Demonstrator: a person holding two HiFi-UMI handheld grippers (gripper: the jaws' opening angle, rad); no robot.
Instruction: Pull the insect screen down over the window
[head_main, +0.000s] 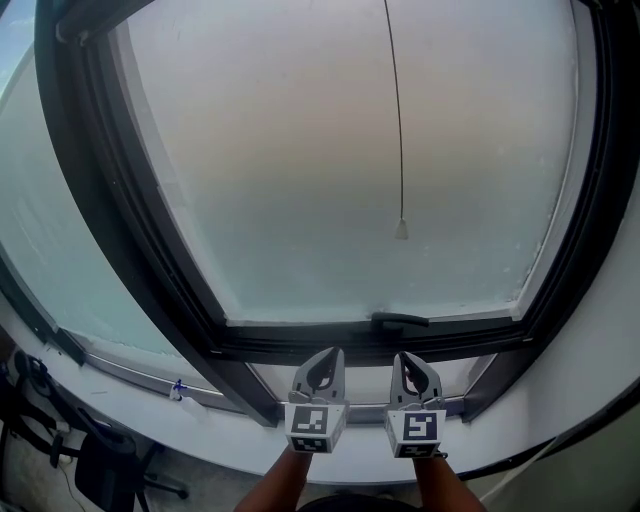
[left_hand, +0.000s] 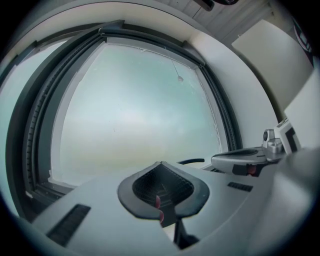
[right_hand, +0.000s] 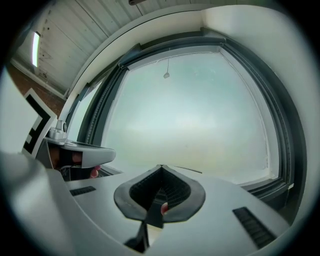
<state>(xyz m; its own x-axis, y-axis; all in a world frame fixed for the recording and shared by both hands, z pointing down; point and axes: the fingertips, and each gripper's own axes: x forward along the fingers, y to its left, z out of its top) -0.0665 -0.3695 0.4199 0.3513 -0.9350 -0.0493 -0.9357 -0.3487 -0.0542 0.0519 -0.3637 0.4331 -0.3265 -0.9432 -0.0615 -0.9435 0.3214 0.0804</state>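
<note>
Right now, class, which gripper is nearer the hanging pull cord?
Right. The right gripper sits almost directly below the pull cord; the left gripper is below and further left.

The frosted glass window pane (head_main: 330, 170) is a milky grey-green, warming to a faint peach band across its middle. Around it runs the dark charcoal metal window frame (head_main: 120, 230), with a black lever handle (head_main: 400, 321) at six o'clock. A thin dark pull cord (head_main: 397, 120) hangs from twelve o'clock and ends in a small pale toggle (head_main: 401, 229). The curved plaster sill (head_main: 230, 440) is white. The light grey plastic left gripper (head_main: 330, 358) and its twin right gripper (head_main: 408, 360) each carry a cube patterned with black-and-white squares; their ribbed pads (left_hand: 150, 182) are dark grey.
</note>
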